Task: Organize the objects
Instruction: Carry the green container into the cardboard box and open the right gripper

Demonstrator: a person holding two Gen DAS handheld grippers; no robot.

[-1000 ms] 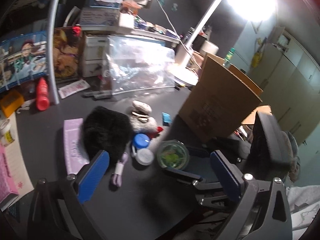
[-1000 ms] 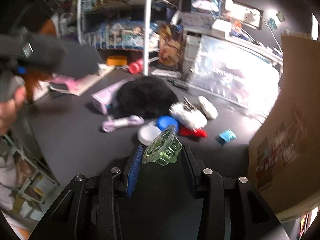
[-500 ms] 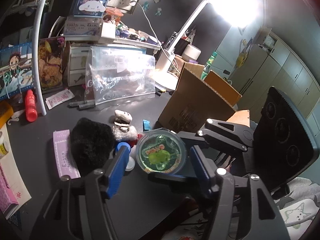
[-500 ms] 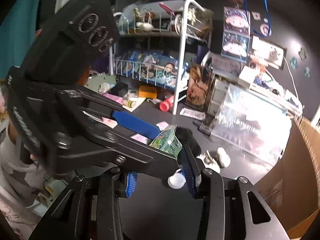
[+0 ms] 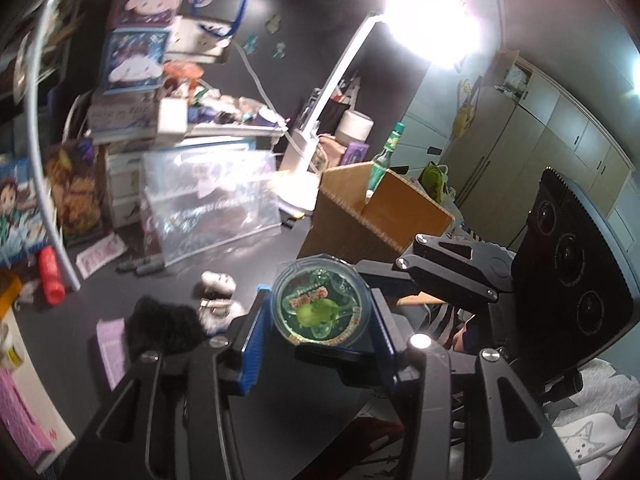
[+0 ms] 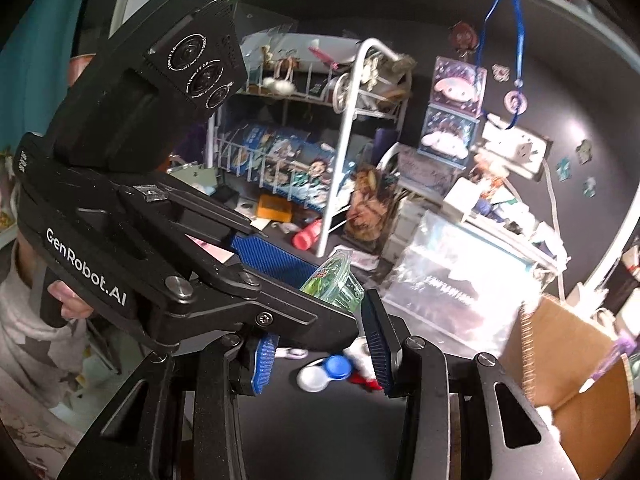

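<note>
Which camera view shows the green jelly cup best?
The left wrist view: the green jelly cup faces the camera, its printed lid fully visible between the blue pads. The right wrist view shows only its tilted side, partly hidden by the left gripper.

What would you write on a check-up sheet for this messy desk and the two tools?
Surface: dark desk, crowded.
Job's things: green jelly cup held in the air; open cardboard box behind it.
Clutter: black fluffy thing, white-and-blue lens case, red bottle, clear plastic bag.
Grippers: right tool grips the cup; left tool has its pads on either side of the cup, contact unclear.
Cables: white cable runs down from the wall socket; blue lanyard hangs on the wall.
Surroundings: lit desk lamp, white wire rack, cupboards.
</note>
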